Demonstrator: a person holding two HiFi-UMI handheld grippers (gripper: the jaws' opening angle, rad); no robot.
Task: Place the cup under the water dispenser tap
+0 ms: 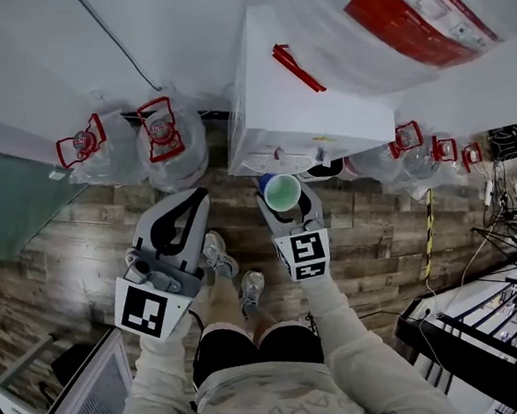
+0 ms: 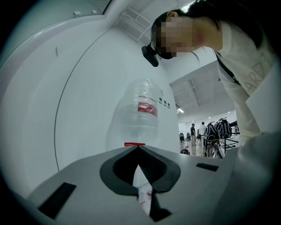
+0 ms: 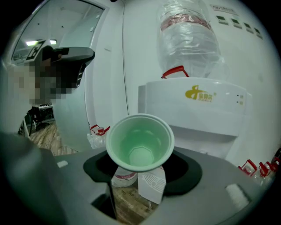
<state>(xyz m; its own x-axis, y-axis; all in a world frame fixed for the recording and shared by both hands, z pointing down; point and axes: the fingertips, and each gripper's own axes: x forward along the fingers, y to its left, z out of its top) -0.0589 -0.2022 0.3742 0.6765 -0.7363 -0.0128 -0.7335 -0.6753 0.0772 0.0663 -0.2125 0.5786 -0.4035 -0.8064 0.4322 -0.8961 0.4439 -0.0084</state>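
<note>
A pale green plastic cup [image 1: 283, 191] stands upright and empty, with my right gripper [image 1: 285, 200] shut on it. It hangs just in front of the white water dispenser [image 1: 302, 104], slightly out from the round drip tray [image 1: 270, 162]. In the right gripper view the cup [image 3: 139, 143] fills the middle between the jaws of the right gripper [image 3: 140, 166], with the dispenser front [image 3: 197, 110] behind it and the tap recess further back. My left gripper [image 1: 185, 214] is off to the left, shut, holding nothing. Its jaws meet in the left gripper view [image 2: 138, 151].
A large plastic-wrapped bottle [image 3: 189, 39] sits on top of the dispenser. Empty water bottles [image 1: 172, 142] with red handles lie on the wooden floor at left, and more [image 1: 410, 152] at right. Cables and a black rack [image 1: 493, 314] crowd the right. The person's shoes [image 1: 217, 252] are below.
</note>
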